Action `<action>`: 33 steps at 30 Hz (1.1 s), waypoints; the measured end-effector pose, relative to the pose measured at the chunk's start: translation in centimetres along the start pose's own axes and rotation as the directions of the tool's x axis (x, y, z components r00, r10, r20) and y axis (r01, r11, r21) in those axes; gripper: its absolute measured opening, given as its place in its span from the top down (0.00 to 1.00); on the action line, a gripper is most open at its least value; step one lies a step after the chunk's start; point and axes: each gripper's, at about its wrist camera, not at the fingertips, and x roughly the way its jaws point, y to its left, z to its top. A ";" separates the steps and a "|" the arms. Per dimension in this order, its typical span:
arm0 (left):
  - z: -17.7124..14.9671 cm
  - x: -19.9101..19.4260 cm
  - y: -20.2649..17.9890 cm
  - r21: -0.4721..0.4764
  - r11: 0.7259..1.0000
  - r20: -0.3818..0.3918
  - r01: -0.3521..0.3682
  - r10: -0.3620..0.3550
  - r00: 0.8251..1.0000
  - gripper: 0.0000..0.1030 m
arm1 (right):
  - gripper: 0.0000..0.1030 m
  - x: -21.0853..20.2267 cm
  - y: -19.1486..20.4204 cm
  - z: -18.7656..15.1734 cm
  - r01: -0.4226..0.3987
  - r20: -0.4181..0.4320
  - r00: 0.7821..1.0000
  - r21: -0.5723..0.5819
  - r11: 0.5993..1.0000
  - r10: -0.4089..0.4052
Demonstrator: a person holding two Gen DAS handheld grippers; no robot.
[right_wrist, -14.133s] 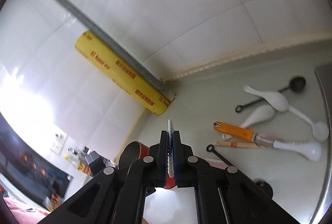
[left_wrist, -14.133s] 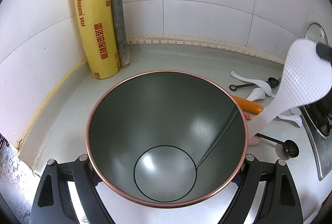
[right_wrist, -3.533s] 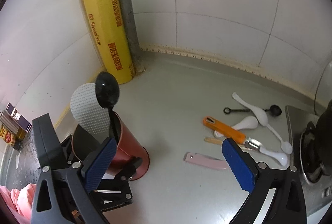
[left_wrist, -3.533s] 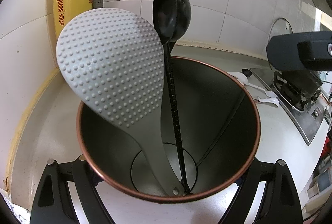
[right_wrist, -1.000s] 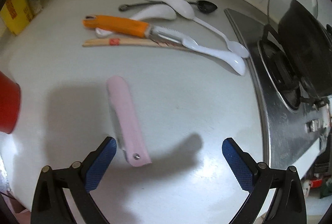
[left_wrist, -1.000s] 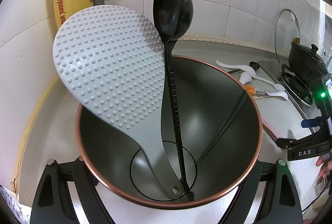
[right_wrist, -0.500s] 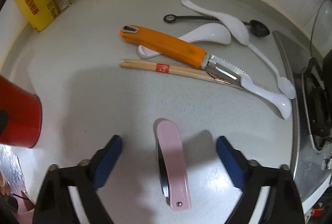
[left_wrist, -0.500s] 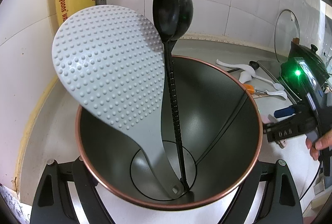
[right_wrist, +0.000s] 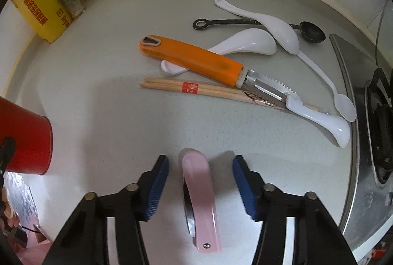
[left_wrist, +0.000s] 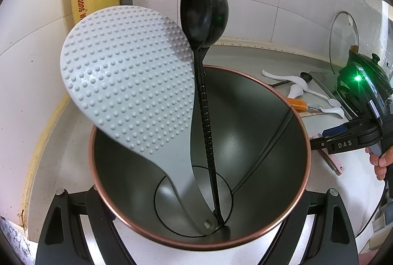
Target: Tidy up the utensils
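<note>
Left tongs [left_wrist: 196, 213]: clamped on the red, copper-rimmed metal holder cup [left_wrist: 298, 127], one finger at each side of its rim; no shift here over the last second.
Cup contents: pale grey dimpled plastic rice paddle [left_wrist: 127, 78] and black plastic ladle [left_wrist: 203, 9], both handle-down, heads standing above the rim and leaning toward the tiled wall.
Right tongs [right_wrist: 200, 181]: a second ago wide and off to the side of the pink folding knife [right_wrist: 200, 191]; now I am centred over it and pointing steeply down, and my jaws have just been closing.
Gap: blue pads [right_wrist: 157, 186] stand on either side of the pink handle, not touching it; clear tabletop shows on both sides.
Pink knife: lies flat on the grey tabletop [right_wrist: 98, 83], lengthwise between my fingers, rivet end toward the camera.
Meaning: I judge this the pre-grasp on the third item; the knife is straddled but not gripped.
Left to sort: orange-handled serrated peeler knife [right_wrist: 191, 58], pair of wooden chopsticks [right_wrist: 186, 88], white soup spoons [right_wrist: 245, 44], small black measuring spoon [right_wrist: 312, 34], all clustered near the stove [right_wrist: 368, 142].
Risk: a thin, flat handle may slip or pivot as the pads meet.
</note>
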 end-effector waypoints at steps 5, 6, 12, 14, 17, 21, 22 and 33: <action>-0.1 0.0 0.1 0.001 1.000 0.000 0.002 -0.002 1.000 0.12 | 0.49 -0.3 0.0 -0.1 -0.005 0.006 1.000 -0.030 1.000 0.006; 0.0 0.0 0.0 0.001 1.000 0.000 0.003 -0.003 1.000 0.12 | 0.49 -0.3 0.1 -0.1 -0.005 0.007 1.000 -0.031 1.000 0.005; 0.0 -0.1 0.1 0.002 1.000 0.001 0.004 -0.004 1.000 0.12 | 0.47 -1.0 0.3 -0.5 -0.015 0.037 0.999 -0.015 1.000 0.016; 0.0 -0.1 0.1 0.001 1.000 0.001 0.004 -0.004 1.000 0.12 | 0.47 -1.1 0.2 -0.5 -0.025 0.039 0.999 -0.009 1.000 0.025; 0.0 -0.1 0.1 0.000 1.000 0.001 0.003 -0.003 1.000 0.12 | 0.47 -1.3 0.1 -0.5 -0.032 0.044 0.999 0.004 0.999 0.031; 0.0 -0.1 0.1 0.000 1.000 0.000 0.003 -0.003 1.000 0.12 | 0.49 -1.3 -0.3 -0.7 -0.046 0.061 0.997 -0.020 0.999 0.047; 0.0 -0.1 0.1 0.000 1.000 0.001 0.003 -0.003 1.000 0.12 | 0.53 -1.2 -0.9 -0.8 -0.049 0.061 0.997 -0.030 0.998 0.051; -0.1 0.2 -0.3 0.001 1.000 -0.020 -0.018 0.018 1.000 0.12 | 0.75 -1.1 -2.4 -0.8 -0.076 0.067 0.995 0.002 0.997 0.076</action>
